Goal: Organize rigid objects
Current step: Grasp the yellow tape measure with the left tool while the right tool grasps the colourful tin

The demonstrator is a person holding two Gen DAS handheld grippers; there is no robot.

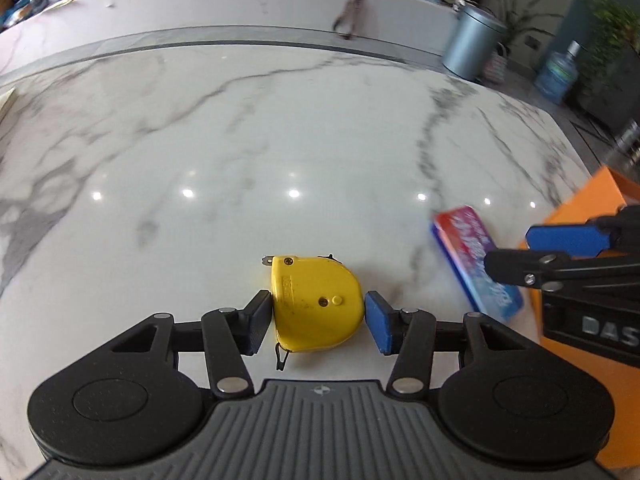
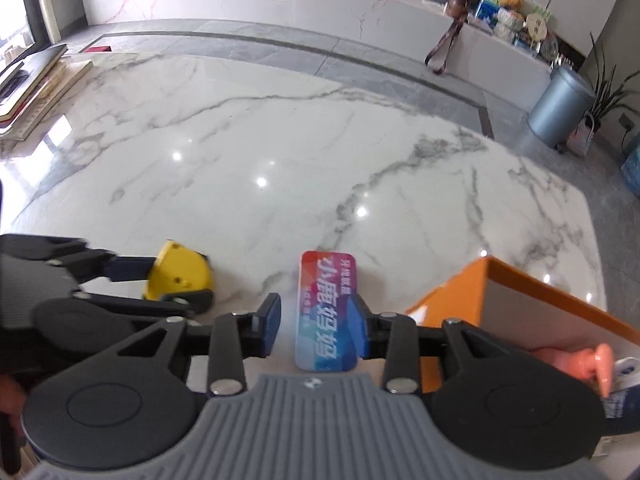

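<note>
Orange box (image 2: 452, 292) cut off at the frame's edge — contents (image 2: 596, 364) blurred, unidentifiable.

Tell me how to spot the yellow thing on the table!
Find the white marble table with the orange box at its right edge. Left of the box lies a flat red-and-blue packet, and left of that the yellow tape measure. It alone is yellow, rounded on one side.
</note>
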